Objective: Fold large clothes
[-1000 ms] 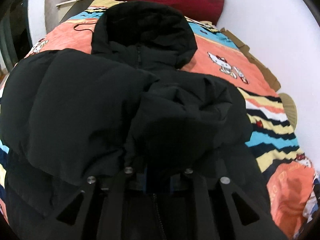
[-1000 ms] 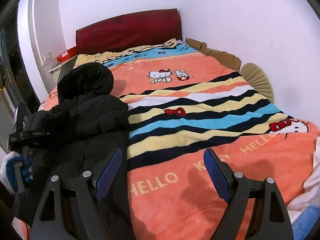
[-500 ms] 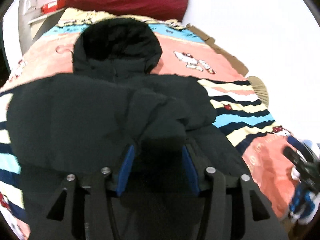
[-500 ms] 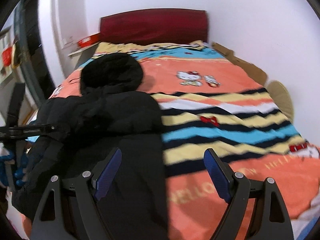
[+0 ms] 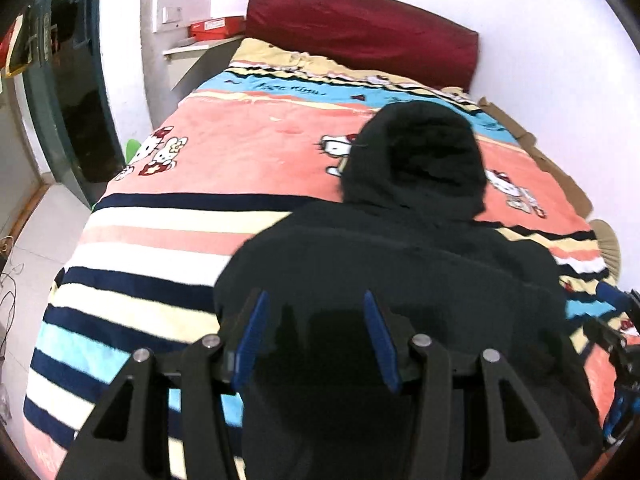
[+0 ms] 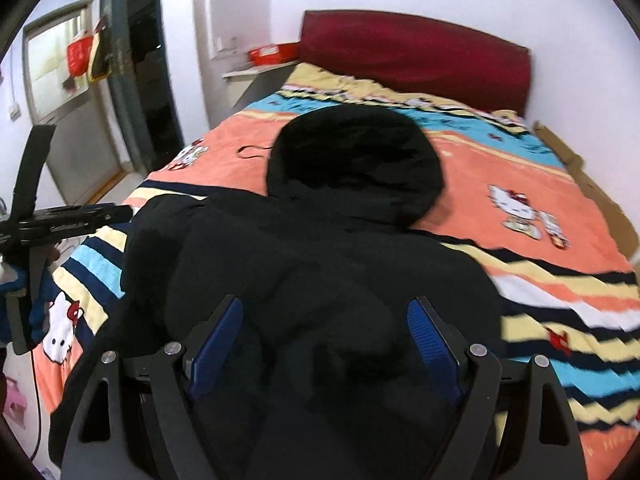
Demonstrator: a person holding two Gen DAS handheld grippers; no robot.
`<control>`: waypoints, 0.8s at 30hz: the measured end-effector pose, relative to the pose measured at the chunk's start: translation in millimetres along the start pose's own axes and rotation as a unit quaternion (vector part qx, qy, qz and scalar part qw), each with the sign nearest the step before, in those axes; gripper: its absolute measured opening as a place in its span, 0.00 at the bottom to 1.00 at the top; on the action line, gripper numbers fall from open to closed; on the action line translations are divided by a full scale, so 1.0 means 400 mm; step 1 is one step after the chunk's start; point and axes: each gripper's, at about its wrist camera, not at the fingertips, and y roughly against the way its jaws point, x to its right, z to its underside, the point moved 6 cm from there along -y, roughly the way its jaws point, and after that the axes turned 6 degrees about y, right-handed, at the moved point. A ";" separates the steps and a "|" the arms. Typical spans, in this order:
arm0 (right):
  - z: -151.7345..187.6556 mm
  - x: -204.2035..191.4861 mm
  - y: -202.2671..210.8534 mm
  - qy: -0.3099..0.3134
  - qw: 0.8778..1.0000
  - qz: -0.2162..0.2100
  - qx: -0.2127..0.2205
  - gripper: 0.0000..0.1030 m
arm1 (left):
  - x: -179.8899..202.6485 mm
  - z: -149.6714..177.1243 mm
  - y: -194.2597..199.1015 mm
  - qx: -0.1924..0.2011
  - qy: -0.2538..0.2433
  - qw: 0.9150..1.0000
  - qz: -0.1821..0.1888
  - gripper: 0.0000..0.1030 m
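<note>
A black puffy hooded jacket (image 5: pixel 400 260) (image 6: pixel 320 260) lies on the striped cartoon blanket (image 5: pixel 180 184) (image 6: pixel 520 208), hood (image 5: pixel 416 160) (image 6: pixel 356 164) toward the headboard, with a sleeve folded over its chest. My left gripper (image 5: pixel 315 300) hovers over the jacket's near left part. Its blue pads (image 5: pixel 256 336) are apart and grip no cloth. My right gripper (image 6: pixel 326 304) hangs wide open above the jacket's middle, nothing pinched. The left tool's black frame (image 6: pixel 68 220) shows at the left edge of the right wrist view.
A dark red headboard cushion (image 5: pixel 360 32) closes the far end. A shelf with a red box (image 5: pixel 216 26) stands at the bed's far left corner. Cardboard (image 5: pixel 560 176) and a woven fan (image 5: pixel 608 244) lie along the right wall. A doorway (image 5: pixel 68 100) and floor cables (image 5: pixel 8 280) are at the left.
The left gripper opened and let go of the folded sleeve, then drew back, up and to the left. The right gripper swung left from the bare blanket to above the jacket.
</note>
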 end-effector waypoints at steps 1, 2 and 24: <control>-0.007 -0.009 -0.024 0.004 1.000 -0.002 -0.004 0.81 | -0.003 -0.003 -0.023 0.000 -0.004 1.000 -0.005 0.47; -0.013 -0.020 -0.056 0.008 1.000 -0.004 -0.009 0.81 | -0.002 -0.003 -0.045 -0.001 -0.007 1.000 -0.007 0.47; 0.178 0.038 -0.174 0.052 0.992 0.011 -0.114 0.80 | 0.171 0.176 -0.160 -0.044 -0.120 0.992 -0.024 0.47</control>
